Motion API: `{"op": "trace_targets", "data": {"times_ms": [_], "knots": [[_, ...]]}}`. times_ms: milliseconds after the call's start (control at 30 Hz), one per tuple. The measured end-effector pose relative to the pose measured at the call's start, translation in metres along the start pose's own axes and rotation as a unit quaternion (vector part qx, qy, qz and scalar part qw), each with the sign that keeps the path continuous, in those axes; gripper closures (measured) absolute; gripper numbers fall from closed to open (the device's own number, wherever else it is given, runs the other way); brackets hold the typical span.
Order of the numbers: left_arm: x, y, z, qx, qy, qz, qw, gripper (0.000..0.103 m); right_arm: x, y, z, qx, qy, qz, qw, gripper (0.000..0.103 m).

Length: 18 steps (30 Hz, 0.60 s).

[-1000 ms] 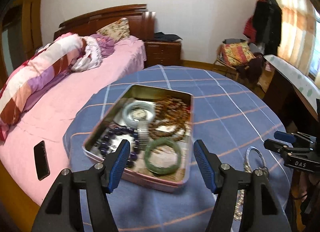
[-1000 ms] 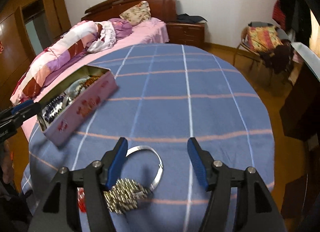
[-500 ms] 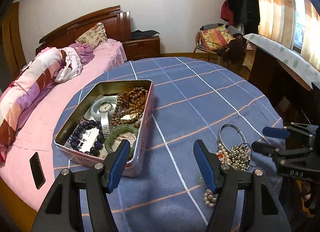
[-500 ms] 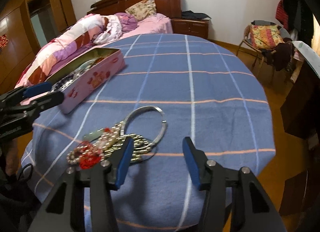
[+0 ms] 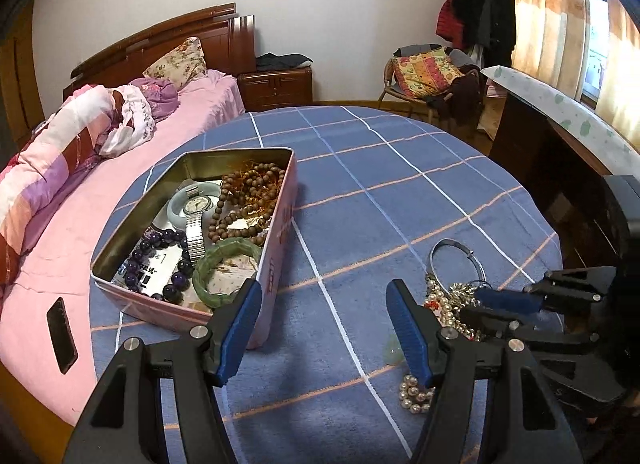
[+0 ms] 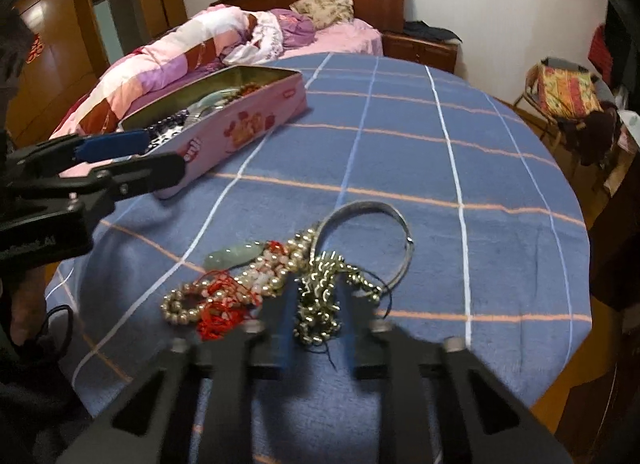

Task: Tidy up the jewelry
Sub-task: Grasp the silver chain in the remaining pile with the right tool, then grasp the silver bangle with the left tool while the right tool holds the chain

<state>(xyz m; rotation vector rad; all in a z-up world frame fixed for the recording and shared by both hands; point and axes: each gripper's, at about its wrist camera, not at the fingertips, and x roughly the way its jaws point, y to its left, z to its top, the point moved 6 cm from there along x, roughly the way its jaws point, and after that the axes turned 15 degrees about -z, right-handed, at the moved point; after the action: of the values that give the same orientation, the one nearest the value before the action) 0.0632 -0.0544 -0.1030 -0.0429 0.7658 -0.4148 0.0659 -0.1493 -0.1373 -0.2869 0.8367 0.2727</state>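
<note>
A pink tin box (image 5: 276,248) (image 6: 240,123) on the blue checked tablecloth holds wooden beads (image 5: 248,199), a watch (image 5: 194,223), purple beads (image 5: 160,264) and a green bangle (image 5: 224,268). A jewelry pile lies to its right: silver bangle (image 6: 372,232), gold-bead chain (image 6: 320,300), pearl strands (image 6: 224,296), red cord (image 6: 218,312), jade pendant (image 6: 234,256). My left gripper (image 5: 322,324) is open above the cloth beside the tin. My right gripper (image 6: 316,320) has its jaws narrowed around the gold-bead chain; whether they grip it is unclear.
A pink bed (image 5: 120,167) with a rolled quilt lies left of the table, with a phone (image 5: 62,334) on it. A chair with cushions (image 5: 428,71) and a dark desk (image 5: 560,151) stand to the right. The table edge (image 6: 560,380) is close on the right.
My right gripper has moved down and forward onto the pile and narrowed its jaws around the gold-bead chain. My left gripper has swung right, away from above the tin.
</note>
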Motion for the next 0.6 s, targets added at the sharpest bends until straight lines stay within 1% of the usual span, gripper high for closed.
{"op": "trace_targets", "data": {"times_ms": [100, 133, 267, 400, 600], "knots": [[0.001, -0.001, 0.0, 0.001, -0.001, -0.002, 1.0, 0.038, -0.002, -0.003, 0.0, 0.01, -0.002, 0.003, 1.0, 0.09], [0.002, -0.001, 0.0, 0.001, 0.0, -0.002, 1.0, 0.038, -0.003, -0.005, 0.002, 0.014, -0.005, 0.001, 1.0, 0.096], [0.004, -0.001, -0.001, 0.0, 0.001, -0.005, 1.0, 0.038, -0.012, -0.021, 0.012, 0.04, -0.02, -0.007, 0.999, 0.095], [0.005, -0.001, -0.003, 0.0, 0.005, -0.008, 1.0, 0.038, -0.019, -0.037, 0.019, 0.057, -0.031, -0.02, 0.998, 0.095], [0.007, -0.001, -0.003, -0.001, 0.008, -0.008, 0.9999, 0.038, -0.028, -0.052, 0.028, 0.076, -0.047, -0.026, 0.996, 0.096]]}}
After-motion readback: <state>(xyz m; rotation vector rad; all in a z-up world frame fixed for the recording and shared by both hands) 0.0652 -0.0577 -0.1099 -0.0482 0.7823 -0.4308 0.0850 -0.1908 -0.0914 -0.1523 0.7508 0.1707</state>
